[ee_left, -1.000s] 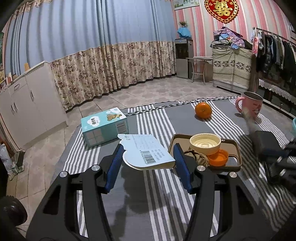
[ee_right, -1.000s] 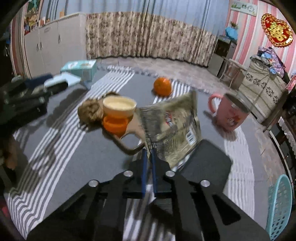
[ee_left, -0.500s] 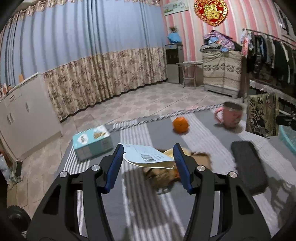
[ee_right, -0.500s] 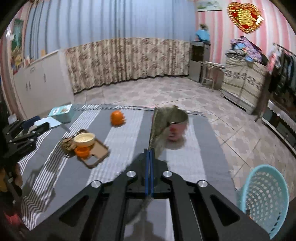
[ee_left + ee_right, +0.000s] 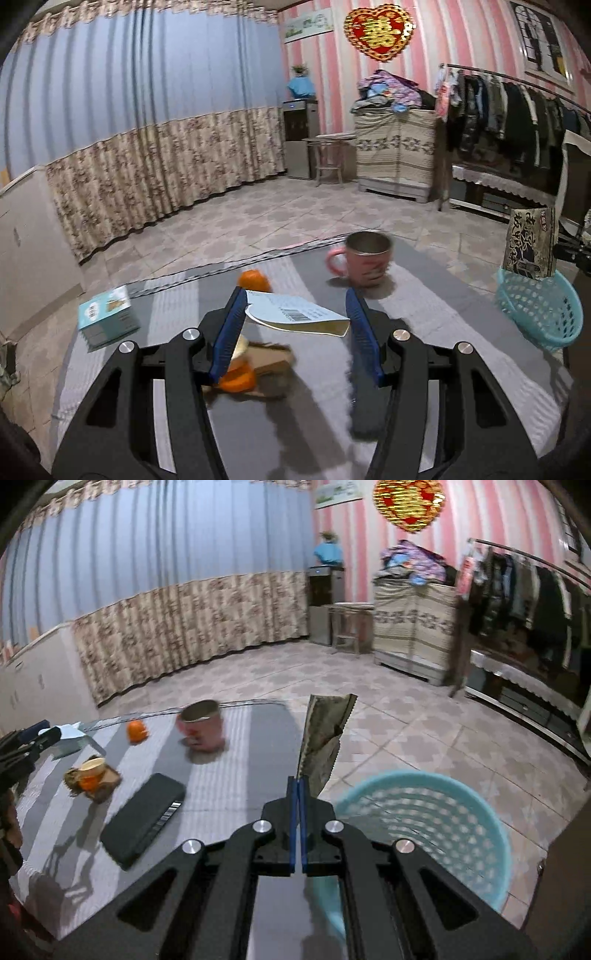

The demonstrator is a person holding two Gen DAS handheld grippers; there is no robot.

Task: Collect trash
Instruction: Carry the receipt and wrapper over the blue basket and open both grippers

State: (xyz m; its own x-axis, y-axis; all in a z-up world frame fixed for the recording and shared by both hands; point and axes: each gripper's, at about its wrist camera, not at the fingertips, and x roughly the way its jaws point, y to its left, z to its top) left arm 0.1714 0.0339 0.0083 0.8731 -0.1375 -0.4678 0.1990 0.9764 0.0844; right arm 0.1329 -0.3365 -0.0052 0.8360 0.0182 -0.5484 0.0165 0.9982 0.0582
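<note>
The left gripper (image 5: pixel 295 321) is gripping a pale blue paper wrapper (image 5: pixel 295 314) between its blue jaws, which are standing about half apart with the wrapper spanning the gap and touching both pads. A printed barcode and lines of small text are showing on the wrapper's upper face; the text is too small to read. The wrapper is hanging above the striped grey tabletop (image 5: pixel 424 310), over a brown tray (image 5: pixel 273 362) that is carrying orange and cream dishes, blurred here.

The right gripper (image 5: pixel 297 786) is holding its jaws clenched tight on the lower edge of a crumpled dark snack bag (image 5: pixel 325 734) with zigzag-cut edges. In the left wrist view the same bag (image 5: pixel 532 242) is hanging upright just above the rim of a turquoise mesh basket (image 5: pixel 539 310), and large pale Chinese characters are running down its dark face, with a small red mark at the top; I cannot read them with certainty. In the right wrist view the basket (image 5: pixel 491 812) is sitting low beside the tabletop's edge, directly under and to the right of the jaws.

On the tabletop a pink mug (image 5: pixel 203 727) with a metal rim is standing near an orange (image 5: pixel 136 731). A flat black case (image 5: pixel 144 819) with a white barcode sticker is lying nearer the camera. A teal carton (image 5: pixel 107 317) with a small picture is resting at the tabletop's left edge. On the pink striped wall a red and gold heart ornament (image 5: pixel 378 29) is bearing a gold double-happiness character.
</note>
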